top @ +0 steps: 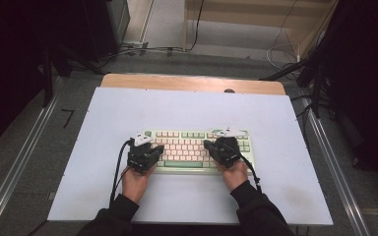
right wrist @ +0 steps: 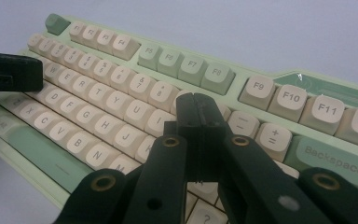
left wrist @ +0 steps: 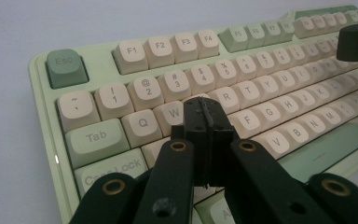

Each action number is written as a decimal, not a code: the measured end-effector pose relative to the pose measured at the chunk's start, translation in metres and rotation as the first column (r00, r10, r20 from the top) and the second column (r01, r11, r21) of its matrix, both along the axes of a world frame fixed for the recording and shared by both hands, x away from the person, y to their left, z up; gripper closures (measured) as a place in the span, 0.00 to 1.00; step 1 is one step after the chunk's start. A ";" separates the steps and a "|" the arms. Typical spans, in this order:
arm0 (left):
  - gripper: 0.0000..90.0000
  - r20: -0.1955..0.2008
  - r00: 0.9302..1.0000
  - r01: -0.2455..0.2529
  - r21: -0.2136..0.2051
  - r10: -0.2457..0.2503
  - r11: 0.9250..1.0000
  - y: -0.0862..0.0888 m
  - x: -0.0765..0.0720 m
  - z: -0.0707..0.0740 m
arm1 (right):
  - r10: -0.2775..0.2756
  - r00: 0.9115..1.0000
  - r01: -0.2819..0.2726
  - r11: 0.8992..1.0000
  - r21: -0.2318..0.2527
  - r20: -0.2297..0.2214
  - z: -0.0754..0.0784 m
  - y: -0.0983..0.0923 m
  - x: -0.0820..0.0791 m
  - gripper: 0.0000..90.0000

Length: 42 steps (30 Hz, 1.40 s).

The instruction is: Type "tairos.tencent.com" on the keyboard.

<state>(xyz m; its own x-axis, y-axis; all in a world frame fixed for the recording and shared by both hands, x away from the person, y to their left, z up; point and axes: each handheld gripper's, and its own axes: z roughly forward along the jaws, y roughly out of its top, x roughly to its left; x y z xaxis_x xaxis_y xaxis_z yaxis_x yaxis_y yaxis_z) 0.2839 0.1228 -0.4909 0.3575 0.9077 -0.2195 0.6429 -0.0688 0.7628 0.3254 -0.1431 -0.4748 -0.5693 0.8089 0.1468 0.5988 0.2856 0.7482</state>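
A pale green keyboard (top: 197, 147) with cream and green keys lies in the middle of the white table top. My left gripper (top: 158, 148) hovers over its left end, jaws shut with nothing between them; in the left gripper view the tips (left wrist: 204, 109) sit above the keyboard (left wrist: 261, 84) near the W and E keys. My right gripper (top: 207, 145) is over the right half, also shut and empty; in the right gripper view its tips (right wrist: 193, 103) stand above the keyboard (right wrist: 98, 93) near the O and P keys. Each gripper's view catches the other's black tip at its edge.
The white board (top: 192, 118) covers a wooden table (top: 192, 82) with bare surface all round the keyboard. Metal rails run along both sides on the floor. Dark stands and cables sit at the back left and right.
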 end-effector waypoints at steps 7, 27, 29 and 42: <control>1.00 0.001 1.000 -0.001 -0.004 0.001 1.000 0.000 0.000 0.000 | -0.003 1.000 0.003 1.000 -0.001 -0.002 0.000 -0.001 0.000 0.98; 1.00 0.042 0.998 -0.035 -0.047 0.037 0.998 0.007 -0.003 0.006 | -0.006 1.000 0.006 1.000 0.002 0.002 0.001 -0.004 -0.001 0.98; 1.00 0.044 0.998 -0.040 -0.052 0.043 0.998 0.009 -0.003 0.006 | -0.005 1.000 0.005 1.000 0.000 0.003 0.002 -0.004 -0.002 0.98; 1.00 0.051 0.997 -0.060 -0.053 0.063 0.997 0.012 -0.003 0.006 | 0.005 1.000 -0.005 1.000 -0.011 -0.004 0.001 -0.009 -0.011 0.98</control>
<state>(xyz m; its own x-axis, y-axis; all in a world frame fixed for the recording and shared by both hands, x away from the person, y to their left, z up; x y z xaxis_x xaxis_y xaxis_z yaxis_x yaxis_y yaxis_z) 0.2809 0.1352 -0.4846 0.3137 0.9163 -0.2492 0.6039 0.0100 0.7970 0.3140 -0.1521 -0.4741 -0.5731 0.8074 0.1402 0.6000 0.2969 0.7429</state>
